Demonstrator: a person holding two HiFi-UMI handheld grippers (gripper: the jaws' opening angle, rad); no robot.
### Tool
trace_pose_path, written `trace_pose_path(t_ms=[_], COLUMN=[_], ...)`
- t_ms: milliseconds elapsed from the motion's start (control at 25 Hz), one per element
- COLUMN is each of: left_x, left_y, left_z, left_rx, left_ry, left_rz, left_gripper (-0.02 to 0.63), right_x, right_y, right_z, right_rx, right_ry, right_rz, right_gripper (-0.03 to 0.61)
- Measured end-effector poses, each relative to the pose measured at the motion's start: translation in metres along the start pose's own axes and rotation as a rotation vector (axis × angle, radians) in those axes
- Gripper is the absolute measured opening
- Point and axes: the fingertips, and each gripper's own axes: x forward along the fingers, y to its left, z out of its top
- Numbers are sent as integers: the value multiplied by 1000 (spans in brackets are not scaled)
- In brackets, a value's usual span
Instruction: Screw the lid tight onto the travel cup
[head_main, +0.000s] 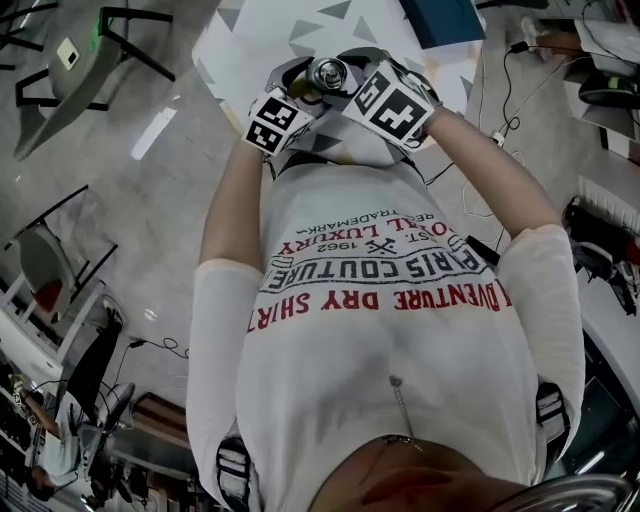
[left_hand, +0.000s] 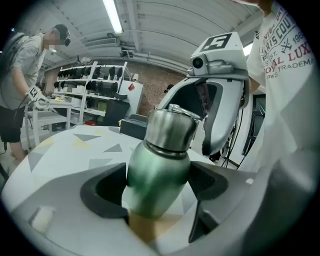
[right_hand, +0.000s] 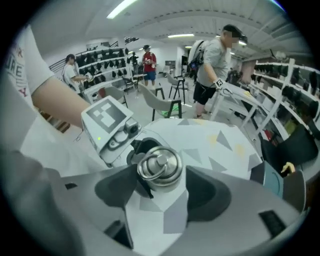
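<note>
Our left gripper (left_hand: 159, 189) pinches the green body of the travel cup (left_hand: 156, 167), a dark pad pressed to each side, and the cup leans to the right in that gripper's view. Our right gripper (right_hand: 161, 194) points down at it from above. Its jaws stand spread around the steel lid (right_hand: 159, 167), which sits on the cup's neck with a ring on top. One pad is close against the lid, the other stands off with a gap. We hold both grippers close together in front of our chest, at the edge of a white table (right_hand: 220, 145) printed with grey and yellow triangles. Beyond it are shelving (right_hand: 107, 62) and another person (right_hand: 215, 55) standing at a bench.
</note>
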Motion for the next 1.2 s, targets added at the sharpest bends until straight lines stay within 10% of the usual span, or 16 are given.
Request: trace_pose_path(t_ms=[640,1200], left_x=[-2,-2], left_y=[-1,0], left_z=[-2,-3], left_rx=[1,-2], left_ry=[14,18], left_rz=[6,1], left_gripper=[385,387], right_x=[-15,-7], right_y=[4,9], right_z=[-2,-3], right_rx=[-780,-844], right_ry=[235,302], right_rz=[328,442], right_gripper=[307,241])
